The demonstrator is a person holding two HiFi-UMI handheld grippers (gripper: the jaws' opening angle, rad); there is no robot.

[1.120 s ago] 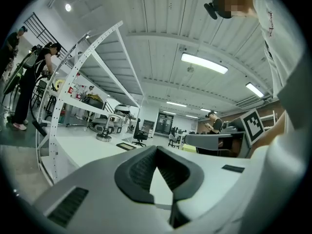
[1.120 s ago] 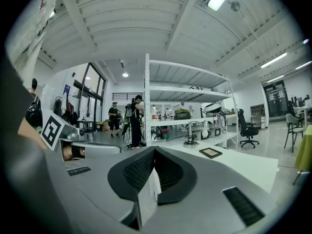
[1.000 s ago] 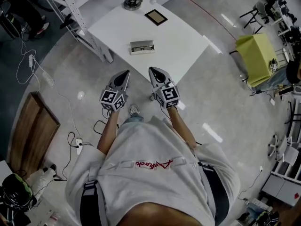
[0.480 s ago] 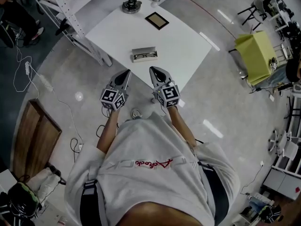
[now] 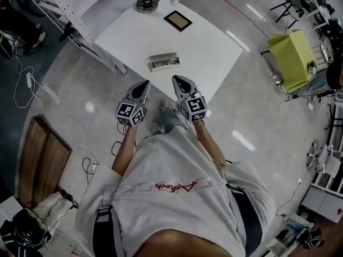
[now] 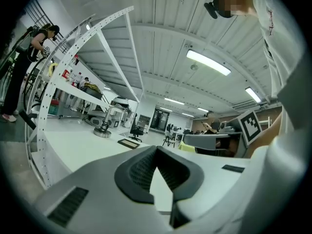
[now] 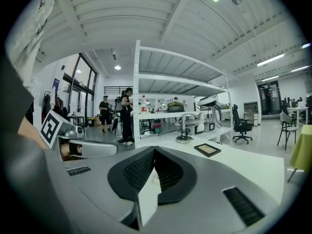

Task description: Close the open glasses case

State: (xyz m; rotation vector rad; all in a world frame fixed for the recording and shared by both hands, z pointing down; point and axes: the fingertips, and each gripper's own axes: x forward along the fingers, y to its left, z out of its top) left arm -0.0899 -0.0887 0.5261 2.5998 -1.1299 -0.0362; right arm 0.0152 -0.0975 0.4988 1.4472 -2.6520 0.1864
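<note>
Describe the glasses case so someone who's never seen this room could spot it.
Find the white table ahead of the person. Near its front edge lies the glasses case. It's long, grey and open, unlike the dark square frame farther back.

The white tabletop (image 5: 203, 52) stands on a pale, glossy floor (image 5: 252, 106). An open glasses case (image 5: 164, 62) lies on it near the edge closest to the person. Farther back lies a flat dark frame (image 5: 178, 20). At the far edge stands a round metal base (image 5: 147, 4) with an upright post.
</note>
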